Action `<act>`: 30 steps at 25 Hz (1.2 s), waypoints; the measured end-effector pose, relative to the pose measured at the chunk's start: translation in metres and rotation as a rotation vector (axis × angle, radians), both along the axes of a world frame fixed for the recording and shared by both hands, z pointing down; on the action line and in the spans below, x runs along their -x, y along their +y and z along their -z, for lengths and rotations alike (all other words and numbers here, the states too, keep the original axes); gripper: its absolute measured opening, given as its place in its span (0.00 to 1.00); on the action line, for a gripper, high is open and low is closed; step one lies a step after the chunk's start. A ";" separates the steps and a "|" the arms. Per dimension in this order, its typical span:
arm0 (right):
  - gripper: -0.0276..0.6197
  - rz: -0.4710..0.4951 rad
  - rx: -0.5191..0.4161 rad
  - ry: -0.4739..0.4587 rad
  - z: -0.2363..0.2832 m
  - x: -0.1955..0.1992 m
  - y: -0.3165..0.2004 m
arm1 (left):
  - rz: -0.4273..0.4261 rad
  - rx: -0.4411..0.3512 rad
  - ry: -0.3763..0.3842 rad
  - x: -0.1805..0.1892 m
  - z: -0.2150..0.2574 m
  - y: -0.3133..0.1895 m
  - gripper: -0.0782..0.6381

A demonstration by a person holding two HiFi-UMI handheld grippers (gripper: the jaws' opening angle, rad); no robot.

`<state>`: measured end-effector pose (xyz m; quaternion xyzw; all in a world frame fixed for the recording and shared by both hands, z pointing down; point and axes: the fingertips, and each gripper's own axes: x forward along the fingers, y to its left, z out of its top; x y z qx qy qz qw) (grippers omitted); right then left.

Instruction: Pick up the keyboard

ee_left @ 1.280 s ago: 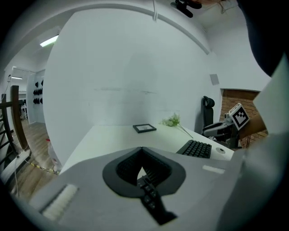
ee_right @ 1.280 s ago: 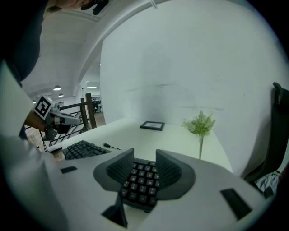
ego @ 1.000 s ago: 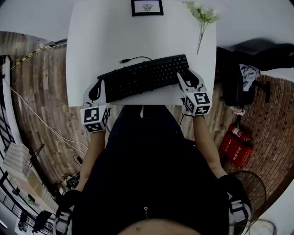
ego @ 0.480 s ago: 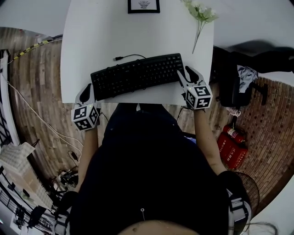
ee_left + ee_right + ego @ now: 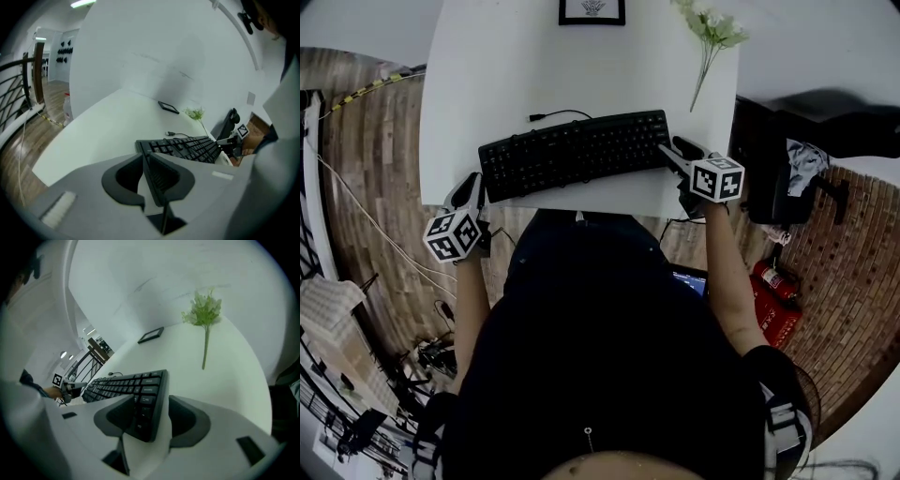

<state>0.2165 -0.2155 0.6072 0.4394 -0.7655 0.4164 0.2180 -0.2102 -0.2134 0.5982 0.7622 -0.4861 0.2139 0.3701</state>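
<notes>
The left gripper has dropped back off the keyboard, its jaws nearly together, just opening, empty. The right gripper is opening around the keyboard's end, apparently loose. The keyboard lies on the white table.

The far side of the worktop is being cut off by the head view's top edge, and the picture frame and the flower sprig are being clipped with it; the frame's print is being rendered too small to read. The right end of the keyboard is being covered by the right gripper, whose jaws are being opened with that end between them. In the left gripper view the keyboard's near end is being screened by the left gripper, whose jaws are being opened a crack with nothing between them. The clutter on the floor at the lower left is being lost to dimness.
</notes>
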 end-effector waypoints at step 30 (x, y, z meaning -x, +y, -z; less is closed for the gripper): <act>0.39 0.092 0.254 -0.227 -0.013 0.009 0.006 | -0.053 0.141 0.072 -0.006 -0.006 -0.008 0.17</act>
